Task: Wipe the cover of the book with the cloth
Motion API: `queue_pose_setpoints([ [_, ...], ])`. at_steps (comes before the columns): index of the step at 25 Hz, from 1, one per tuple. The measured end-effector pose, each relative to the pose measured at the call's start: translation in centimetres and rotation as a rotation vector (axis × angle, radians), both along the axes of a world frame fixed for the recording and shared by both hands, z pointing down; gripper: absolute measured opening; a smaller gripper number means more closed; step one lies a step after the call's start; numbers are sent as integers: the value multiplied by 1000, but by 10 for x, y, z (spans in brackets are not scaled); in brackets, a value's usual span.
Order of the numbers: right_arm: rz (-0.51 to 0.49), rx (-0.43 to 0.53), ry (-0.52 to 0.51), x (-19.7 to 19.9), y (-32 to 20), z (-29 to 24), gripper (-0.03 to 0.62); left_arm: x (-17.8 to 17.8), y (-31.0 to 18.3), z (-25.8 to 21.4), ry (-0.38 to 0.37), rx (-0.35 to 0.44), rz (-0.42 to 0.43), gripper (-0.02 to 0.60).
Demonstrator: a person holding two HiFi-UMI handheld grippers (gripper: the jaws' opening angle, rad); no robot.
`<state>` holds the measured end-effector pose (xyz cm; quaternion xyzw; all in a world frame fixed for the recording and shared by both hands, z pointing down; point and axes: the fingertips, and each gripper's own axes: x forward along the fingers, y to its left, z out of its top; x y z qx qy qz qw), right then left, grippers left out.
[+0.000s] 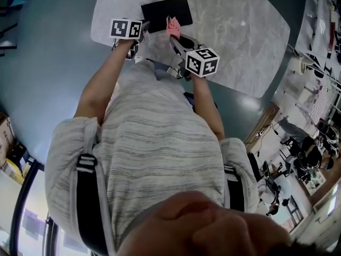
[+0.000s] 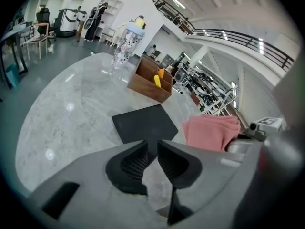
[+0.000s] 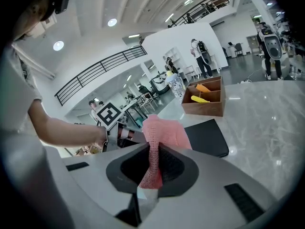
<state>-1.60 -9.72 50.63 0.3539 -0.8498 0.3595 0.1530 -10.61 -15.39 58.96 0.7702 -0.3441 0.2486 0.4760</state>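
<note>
Right gripper view shows the right gripper (image 3: 152, 165) clamped on a pink cloth (image 3: 161, 130), held at the near edge of the black book (image 3: 208, 137) lying flat on the marble table (image 3: 267, 123). Beside it, the left gripper (image 2: 151, 159) has its jaws slightly parted with nothing between them.

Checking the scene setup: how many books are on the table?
1: the black book lies flat on the marble table, near the wooden box; the person's torso could hide more.
</note>
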Motion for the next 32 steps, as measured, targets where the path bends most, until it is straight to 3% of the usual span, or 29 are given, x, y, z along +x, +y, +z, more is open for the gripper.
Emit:
queue_pose_setpoints([
  [7,23,36,-8,17,6,-9,35,33,20,-41,60,139,123,64],
  [17,34,139,-58,40,22,-41,35,98,56,-128,381,441,250,51],
  [24,40,218,-41,66,34,-57,35,134,82,-170,420,675,349,49],
  [32,26,251,-3,94,50,-60,35,160,103,-177,412,721,370,49],
])
